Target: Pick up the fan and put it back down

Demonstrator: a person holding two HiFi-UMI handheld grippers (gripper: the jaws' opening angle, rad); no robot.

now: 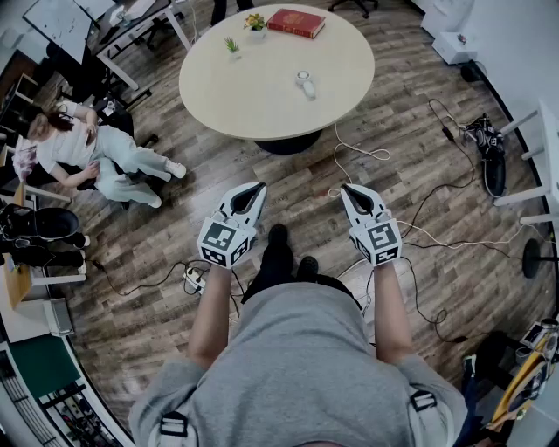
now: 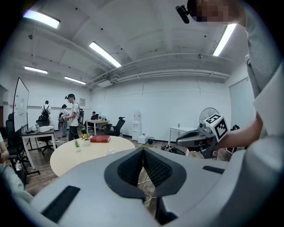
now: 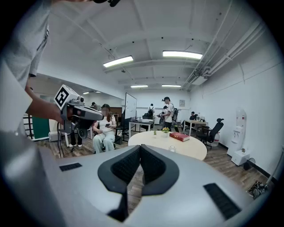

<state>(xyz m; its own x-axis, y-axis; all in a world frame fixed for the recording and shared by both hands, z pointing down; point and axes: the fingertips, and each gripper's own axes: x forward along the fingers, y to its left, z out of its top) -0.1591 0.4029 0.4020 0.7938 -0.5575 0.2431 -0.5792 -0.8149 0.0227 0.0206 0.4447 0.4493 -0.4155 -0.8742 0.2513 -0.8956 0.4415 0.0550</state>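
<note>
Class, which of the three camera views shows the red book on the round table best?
The head view: there the red book shows its whole cover from above. In the left gripper view and the right gripper view it appears only small, distant and nearly edge-on.

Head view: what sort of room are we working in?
Probably an open office or lab space: a round meeting table with a red book on it, a whiteboard, and an office chair by the desks.
</note>
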